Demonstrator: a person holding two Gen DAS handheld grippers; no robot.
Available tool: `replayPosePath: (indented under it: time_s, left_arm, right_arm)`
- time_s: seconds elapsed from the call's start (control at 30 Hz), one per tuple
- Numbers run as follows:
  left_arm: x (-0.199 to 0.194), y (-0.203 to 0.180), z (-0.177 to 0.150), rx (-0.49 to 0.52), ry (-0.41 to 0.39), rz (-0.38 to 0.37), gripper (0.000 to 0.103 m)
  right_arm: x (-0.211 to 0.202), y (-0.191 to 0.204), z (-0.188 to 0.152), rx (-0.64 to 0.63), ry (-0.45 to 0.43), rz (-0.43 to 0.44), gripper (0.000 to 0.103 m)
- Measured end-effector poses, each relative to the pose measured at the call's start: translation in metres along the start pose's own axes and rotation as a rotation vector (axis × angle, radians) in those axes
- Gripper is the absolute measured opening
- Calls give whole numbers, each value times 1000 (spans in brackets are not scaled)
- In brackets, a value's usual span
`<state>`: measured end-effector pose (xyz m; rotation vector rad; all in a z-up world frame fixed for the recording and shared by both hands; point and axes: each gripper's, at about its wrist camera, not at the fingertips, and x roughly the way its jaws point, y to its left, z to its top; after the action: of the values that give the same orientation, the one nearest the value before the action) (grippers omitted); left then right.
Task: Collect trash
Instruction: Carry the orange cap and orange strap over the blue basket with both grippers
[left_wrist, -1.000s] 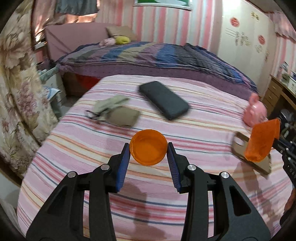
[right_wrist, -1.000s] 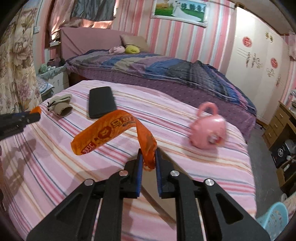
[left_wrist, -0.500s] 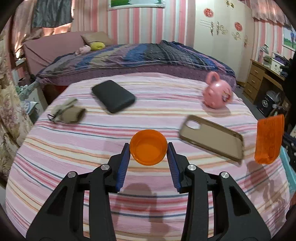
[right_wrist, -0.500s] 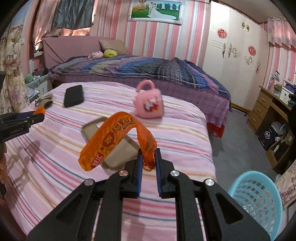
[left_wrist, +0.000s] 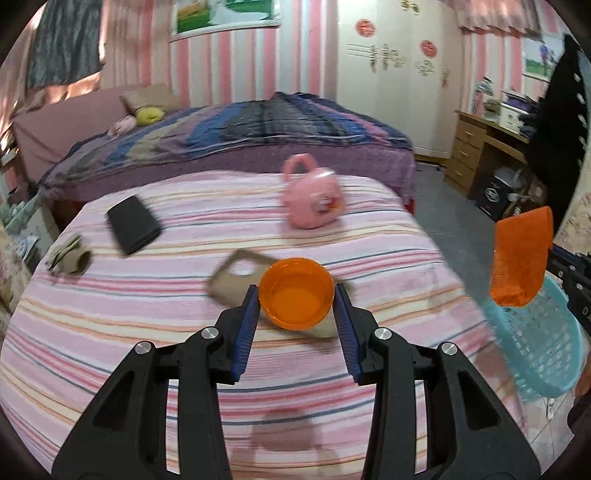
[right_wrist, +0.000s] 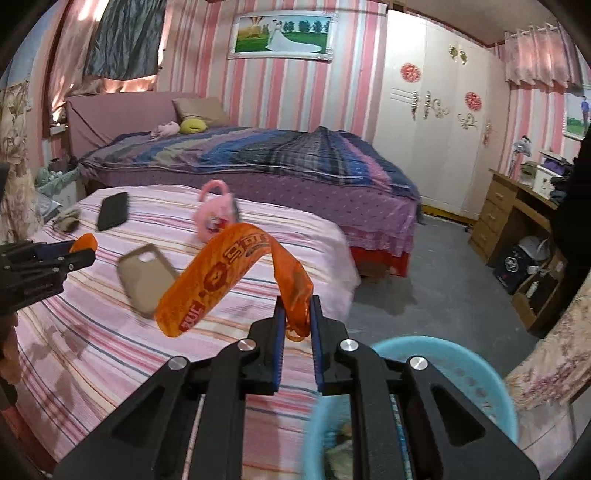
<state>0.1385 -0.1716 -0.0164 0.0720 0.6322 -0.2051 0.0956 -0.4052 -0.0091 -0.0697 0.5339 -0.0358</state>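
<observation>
My left gripper (left_wrist: 296, 295) is shut on an orange plastic lid (left_wrist: 296, 292), held above the pink striped bed (left_wrist: 184, 302). In the right wrist view that lid (right_wrist: 84, 242) shows as a sliver at the left gripper's tip. My right gripper (right_wrist: 296, 314) is shut on one end of a long orange wrapper (right_wrist: 225, 269) that arcs up and hangs to the left. The wrapper (left_wrist: 521, 258) also hangs at the right of the left wrist view, over a light blue basket (left_wrist: 546, 354). The blue basket (right_wrist: 476, 373) sits on the floor just beyond and below my right gripper.
On the striped bed lie a tan phone case (right_wrist: 146, 277), a pink toy bag (left_wrist: 314, 199), a black phone (left_wrist: 133, 225) and an olive pouch (left_wrist: 68, 254). A second bed (right_wrist: 258, 158) stands behind. A wooden desk (right_wrist: 517, 206) and white wardrobe (right_wrist: 432, 110) are at right.
Both grippers have swung to the right across the striped bed, still holding the lid and the wrapper. The blue basket has come into view under the right gripper.
</observation>
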Motion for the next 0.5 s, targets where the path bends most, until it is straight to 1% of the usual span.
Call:
replayPosePath:
  time_s: [0.13,0.17,0.27,0.4,0.5]
  left_arm:
    - [-1,-46,0,43,-7,-45,39]
    - [-1,-54,0,50,-7,-53,39]
    - [0,-83,-1,62,-1,-90,39]
    - [1,-120,-6,74,10,-150,39]
    - [3,-146,-10,83,22,-186,39]
  right_arm:
    - [-6,-32,-6,40,15,-48,13]
    - [-9,-48,-13,48,28,-82,13]
    - [-15,-57,-14,43,38,-111,13]
    - [-32,-94,-34,44,60,-142,13]
    - [-46,-121,-51,69,71,-159,13]
